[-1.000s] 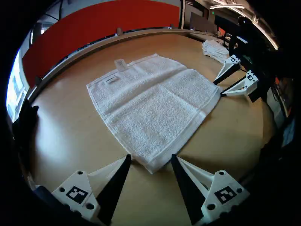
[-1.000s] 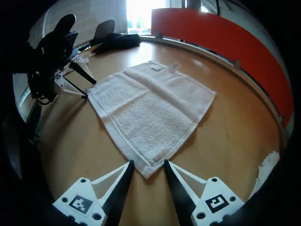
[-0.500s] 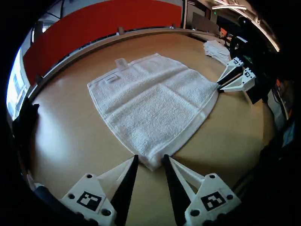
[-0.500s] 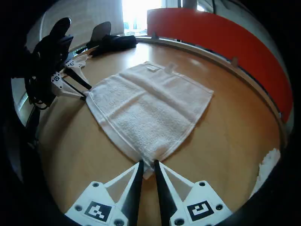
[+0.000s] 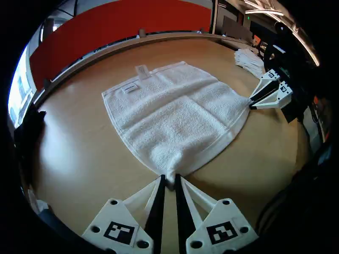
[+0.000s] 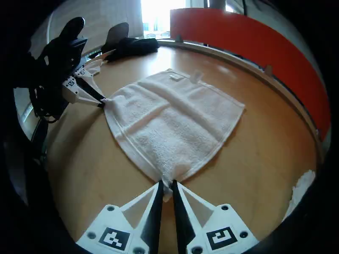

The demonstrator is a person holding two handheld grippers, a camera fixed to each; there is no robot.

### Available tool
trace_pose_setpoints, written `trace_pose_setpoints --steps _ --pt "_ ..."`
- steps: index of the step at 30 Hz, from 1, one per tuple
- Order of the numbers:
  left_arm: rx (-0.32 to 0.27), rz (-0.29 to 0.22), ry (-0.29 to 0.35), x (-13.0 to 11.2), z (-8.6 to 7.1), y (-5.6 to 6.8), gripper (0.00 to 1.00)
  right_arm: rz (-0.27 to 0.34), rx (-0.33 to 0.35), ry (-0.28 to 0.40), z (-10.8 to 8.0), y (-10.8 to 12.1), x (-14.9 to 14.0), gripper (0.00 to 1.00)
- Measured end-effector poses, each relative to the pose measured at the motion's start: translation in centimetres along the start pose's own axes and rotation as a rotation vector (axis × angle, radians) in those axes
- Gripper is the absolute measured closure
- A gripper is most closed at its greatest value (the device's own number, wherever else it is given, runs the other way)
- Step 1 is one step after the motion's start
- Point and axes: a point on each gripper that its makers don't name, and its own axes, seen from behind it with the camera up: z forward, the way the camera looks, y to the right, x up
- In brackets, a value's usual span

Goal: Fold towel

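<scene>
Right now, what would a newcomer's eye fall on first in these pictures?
A white towel lies spread on the wooden table, bunched at two neighbouring corners. The left gripper is shut on one corner, at the bottom of the left gripper view, and the right gripper on the other. A bright red panel runs behind the table.

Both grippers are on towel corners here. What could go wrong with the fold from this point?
1. The left gripper and the right gripper each pinch only the tip of a towel corner; a corner could slip out on lifting.
2. The cloth is puckered at both held corners, so the edges may land uneven.
3. The white stack lies near the right gripper and might be brushed in a wide swing.
</scene>
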Motion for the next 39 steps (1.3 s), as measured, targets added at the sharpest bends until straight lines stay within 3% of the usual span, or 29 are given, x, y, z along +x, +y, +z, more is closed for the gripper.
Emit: trace_pose_setpoints --steps 18,39 --pt "0.005 -0.069 0.046 2.6 -3.2 0.2 0.84 0.008 -0.031 0.080 -3.0 0.1 3.7 0.84" --pt "0.014 -0.099 0.093 5.8 -7.8 0.7 0.84 0.000 -0.047 0.147 -7.4 0.0 7.6 0.84"
